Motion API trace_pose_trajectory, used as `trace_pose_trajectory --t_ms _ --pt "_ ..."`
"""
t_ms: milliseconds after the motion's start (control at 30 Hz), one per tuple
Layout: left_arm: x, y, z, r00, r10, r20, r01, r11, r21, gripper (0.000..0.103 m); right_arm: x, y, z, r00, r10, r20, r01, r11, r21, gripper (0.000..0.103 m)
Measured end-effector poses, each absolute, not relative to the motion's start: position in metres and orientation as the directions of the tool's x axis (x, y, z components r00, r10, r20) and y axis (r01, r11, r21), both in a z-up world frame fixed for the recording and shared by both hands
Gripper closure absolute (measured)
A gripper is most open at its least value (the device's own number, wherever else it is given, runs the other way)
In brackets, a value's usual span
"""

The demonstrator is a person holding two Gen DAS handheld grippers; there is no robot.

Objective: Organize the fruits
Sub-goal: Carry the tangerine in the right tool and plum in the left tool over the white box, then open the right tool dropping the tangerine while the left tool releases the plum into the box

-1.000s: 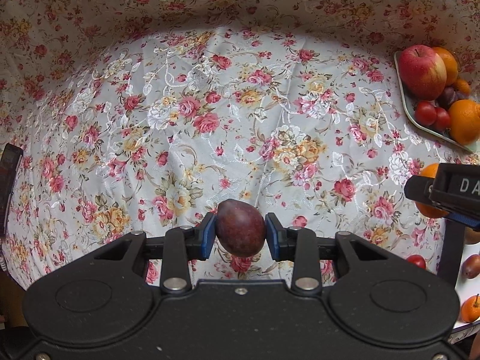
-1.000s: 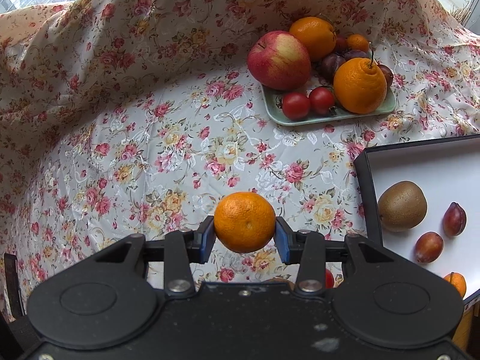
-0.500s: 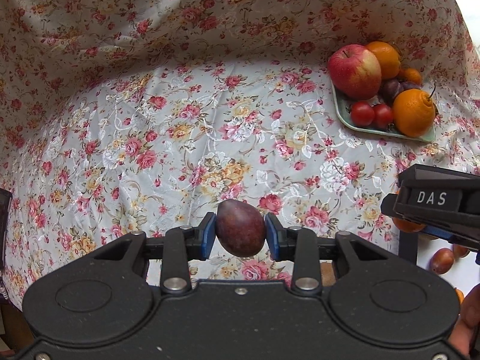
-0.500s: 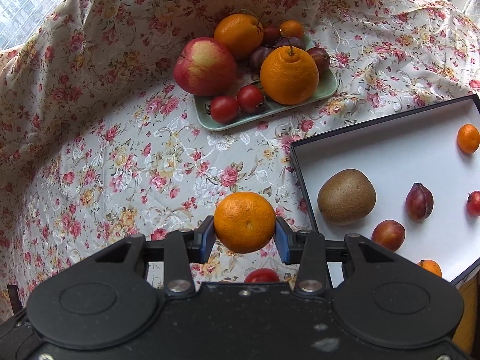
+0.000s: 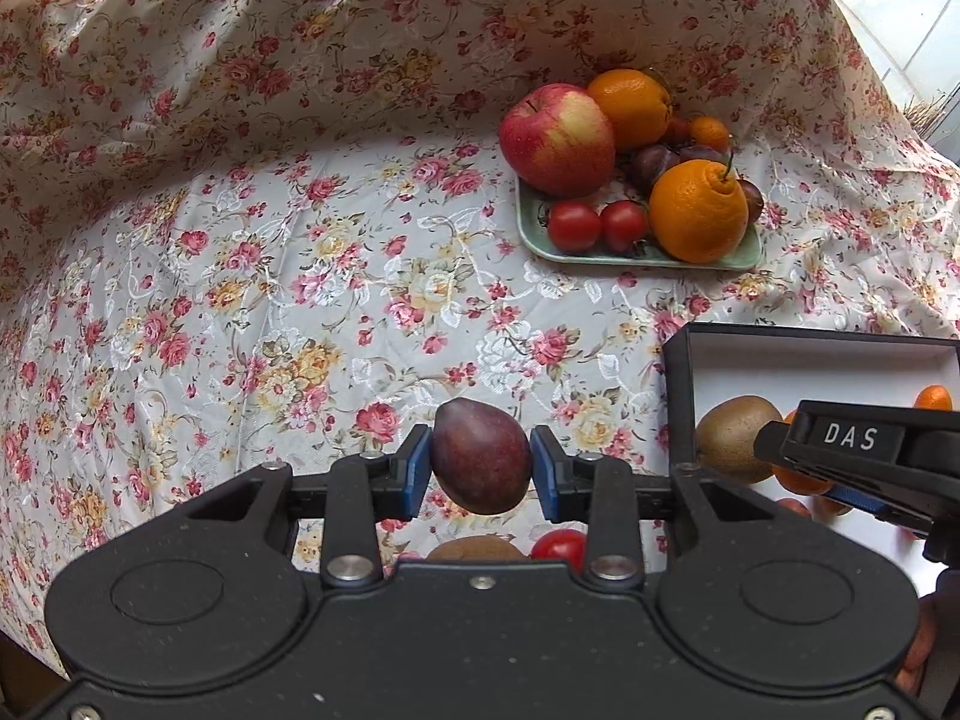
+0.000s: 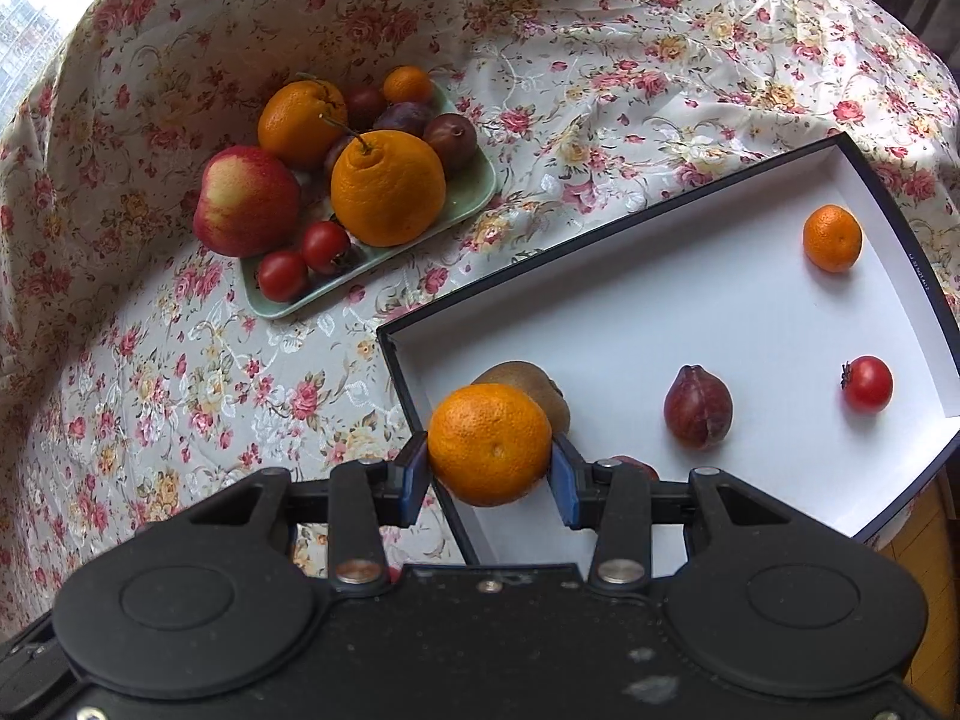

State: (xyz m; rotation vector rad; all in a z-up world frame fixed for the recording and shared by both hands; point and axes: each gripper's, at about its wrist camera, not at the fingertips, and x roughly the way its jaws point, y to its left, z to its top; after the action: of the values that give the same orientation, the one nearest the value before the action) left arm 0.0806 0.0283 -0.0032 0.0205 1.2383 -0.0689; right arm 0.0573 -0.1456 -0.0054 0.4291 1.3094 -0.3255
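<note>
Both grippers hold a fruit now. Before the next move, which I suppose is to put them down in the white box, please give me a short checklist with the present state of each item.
1. The left gripper holds the plum between both pads: ok.
2. The right gripper holds the mandarin between both pads: ok.
3. The white box has free floor between the fruits inside: ok.
4. The mandarin is already above the box: ok for its near left corner, close to the kiwi.
5. The plum is above the box: not ok, it hangs over the floral cloth.
6. The grippers will not hit each other: cannot tell; the right one sits close on the left view's right edge.
</note>
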Motion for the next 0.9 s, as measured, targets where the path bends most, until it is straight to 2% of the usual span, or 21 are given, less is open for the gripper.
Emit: trace_pose_trajectory --t_ms 533,900 --pt "0.077 -0.09 -0.015 0.301 -0.109 -0.947 0.217 0.975 -0.043 0.059 0.014 -0.263 -0.009 0.21 -0.04 -0.977 0.657 0.746 0.11 0.06" --pt "0.083 -0.143 -0.031 0.292 -0.117 -0.949 0.238 0.97 -0.047 0.059 -0.022 -0.319 -0.011 0.201 -0.062 -0.978 0.702 0.705 0.099 0.06"
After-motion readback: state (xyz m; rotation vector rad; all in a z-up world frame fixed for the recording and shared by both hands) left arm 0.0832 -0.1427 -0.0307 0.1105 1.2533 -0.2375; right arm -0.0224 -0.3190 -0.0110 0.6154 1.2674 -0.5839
